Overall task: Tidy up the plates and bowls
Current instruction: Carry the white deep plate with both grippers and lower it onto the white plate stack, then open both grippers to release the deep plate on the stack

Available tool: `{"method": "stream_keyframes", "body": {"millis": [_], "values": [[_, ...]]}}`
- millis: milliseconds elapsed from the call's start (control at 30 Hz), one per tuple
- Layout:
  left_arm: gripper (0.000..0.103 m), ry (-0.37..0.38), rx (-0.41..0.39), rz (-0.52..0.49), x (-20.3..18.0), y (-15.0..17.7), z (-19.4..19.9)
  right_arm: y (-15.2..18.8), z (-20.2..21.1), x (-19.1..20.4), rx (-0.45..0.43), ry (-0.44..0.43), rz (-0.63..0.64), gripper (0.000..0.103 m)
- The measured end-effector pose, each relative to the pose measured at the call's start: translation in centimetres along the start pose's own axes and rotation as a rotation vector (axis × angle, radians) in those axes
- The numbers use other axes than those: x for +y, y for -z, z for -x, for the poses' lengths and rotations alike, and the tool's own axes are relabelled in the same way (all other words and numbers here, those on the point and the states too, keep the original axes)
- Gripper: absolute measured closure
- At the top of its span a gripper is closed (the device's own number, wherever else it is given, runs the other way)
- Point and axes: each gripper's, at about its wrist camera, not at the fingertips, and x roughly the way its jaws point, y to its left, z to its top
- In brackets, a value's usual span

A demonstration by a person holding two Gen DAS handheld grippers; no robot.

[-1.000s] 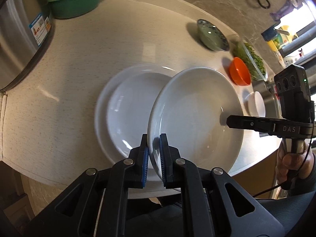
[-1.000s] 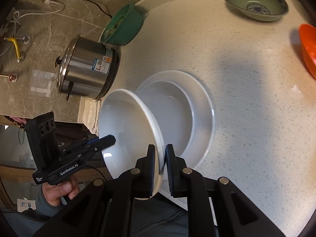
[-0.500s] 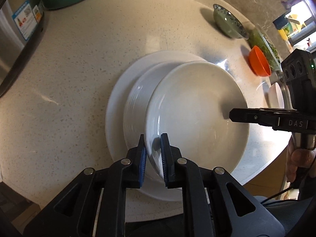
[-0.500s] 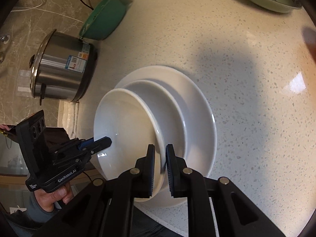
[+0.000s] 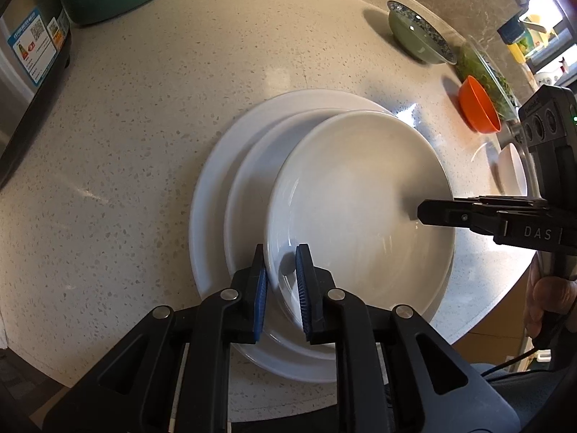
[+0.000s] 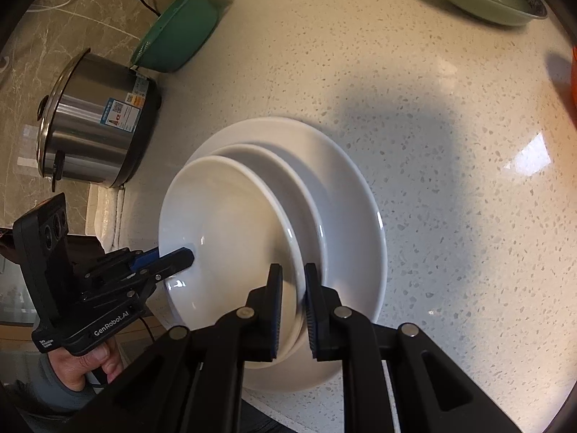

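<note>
Left wrist view first: the left gripper (image 5: 280,252) has the near rim of the top white plate (image 5: 360,198) between its jaws, and they've just been opening. The inner pad looks to be standing off the china with a little shadow under it, so I'd call that side let go. The plate is down on the stack, sitting on the middle plate (image 5: 252,180), which sits on the big flat plate (image 5: 212,187), all on the speckled bench (image 5: 144,126). It isn't centred though; it's shoved toward the right gripper (image 5: 422,213), whose tip reaches over the opposite rim. A green patterned bowl (image 5: 418,32) and an orange bowl (image 5: 478,108) wait further back, well apart from the stack. Right wrist view: here the right jaws are clamped on the top plate's rim, one pad inside and one outside, and the plate overhangs the middle one toward the steel cooker pot (image 6: 97,119). My take on doing this bit well: before that side lets go, use the grip to slide the plate across so it nests square, then ease the jaws apart and lift both grippers straight up, so no pad catches the rim and drags it crooked again.
</note>
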Motion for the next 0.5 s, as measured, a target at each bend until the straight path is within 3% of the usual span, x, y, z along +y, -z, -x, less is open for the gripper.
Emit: {"method": "stream_keyframes", "body": {"millis": [167, 233, 300, 400, 500], "values": [[0.087, -0.002, -0.009, -0.002, -0.4, -0.1, 0.0, 0.2, -0.1, 0.5, -0.017, 0.045, 0.029, 0.088], [0.080, -0.004, -0.025, -0.009, -0.4, 0.2, 0.3, 0.2, -0.2, 0.8, -0.022, 0.066, 0.042, 0.088], [0.056, 0.011, -0.055, -0.023, -0.9, 0.3, 0.6, 0.3, -0.2, 1.1, -0.030, 0.092, 0.061, 0.089], [0.032, 0.049, -0.061, -0.044, -1.9, 0.3, 0.4, 0.4, -0.4, 1.4, -0.037, 0.116, 0.075, 0.090], [0.026, 0.061, -0.062, -0.068, -2.5, 0.4, 0.4, 0.5, -0.4, 1.4, -0.047, 0.120, 0.067, 0.091]]}}
